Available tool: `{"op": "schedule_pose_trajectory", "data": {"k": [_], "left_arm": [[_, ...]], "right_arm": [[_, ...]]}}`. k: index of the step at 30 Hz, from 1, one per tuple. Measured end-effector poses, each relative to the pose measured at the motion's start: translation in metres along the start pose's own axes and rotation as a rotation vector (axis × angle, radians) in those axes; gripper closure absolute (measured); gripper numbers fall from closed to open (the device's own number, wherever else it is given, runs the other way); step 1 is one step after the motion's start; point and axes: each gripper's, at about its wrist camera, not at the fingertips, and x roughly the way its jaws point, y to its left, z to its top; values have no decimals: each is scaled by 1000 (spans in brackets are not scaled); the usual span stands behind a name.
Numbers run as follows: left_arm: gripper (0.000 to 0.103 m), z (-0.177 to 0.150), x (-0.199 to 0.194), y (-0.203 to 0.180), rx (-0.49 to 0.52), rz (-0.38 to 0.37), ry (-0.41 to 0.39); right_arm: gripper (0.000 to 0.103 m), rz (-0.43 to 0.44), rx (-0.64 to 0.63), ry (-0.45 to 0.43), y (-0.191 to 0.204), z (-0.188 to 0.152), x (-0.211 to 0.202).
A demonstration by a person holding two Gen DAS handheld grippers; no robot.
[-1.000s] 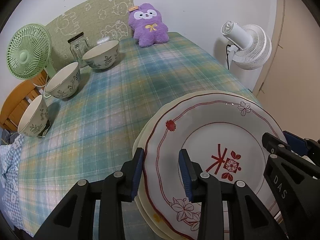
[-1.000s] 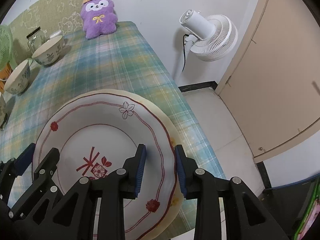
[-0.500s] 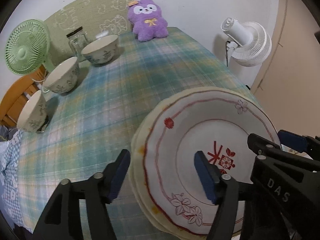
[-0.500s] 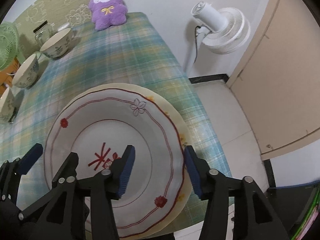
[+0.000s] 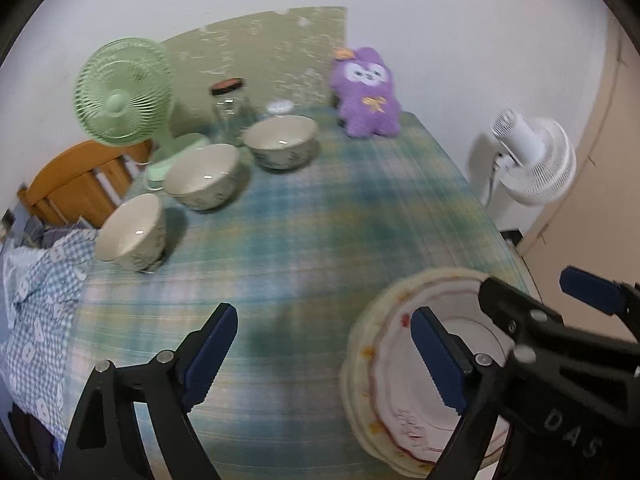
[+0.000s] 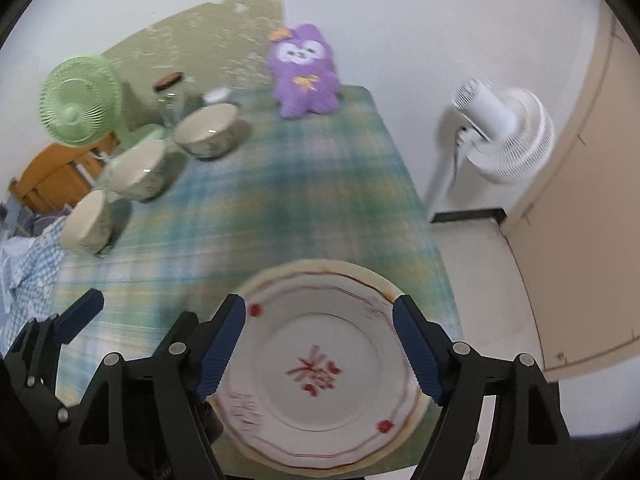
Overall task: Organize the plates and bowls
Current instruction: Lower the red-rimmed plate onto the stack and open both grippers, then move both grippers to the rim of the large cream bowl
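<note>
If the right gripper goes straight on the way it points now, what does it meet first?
Most likely the top plate of the stack, seen between the opening fingers of the right gripper; depth is unclear.

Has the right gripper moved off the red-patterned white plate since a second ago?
Yes. The right gripper has lifted off the plate, which sits smaller below its opening jaws.

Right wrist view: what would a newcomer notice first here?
The stack of plates, its top one red-patterned, sits at the near edge of the plaid tablecloth. Three bowls line the far left, and a purple plush toy leans on the back wall.
</note>
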Motion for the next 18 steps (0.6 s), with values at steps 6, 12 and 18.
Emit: {"op": "schedule_pose_trajectory", "data": {"k": [6, 12, 18], "left_arm": [[11, 8, -6, 53, -39, -4, -13], [12, 19, -10, 110, -14, 17, -27], [14, 29, -1, 169, -1, 43, -16]], "right_arm": [[24, 10, -38, -31, 47, 15, -13], [24, -5, -27, -37, 106, 25, -18], [24, -2, -16, -51, 169, 35, -11]]}}
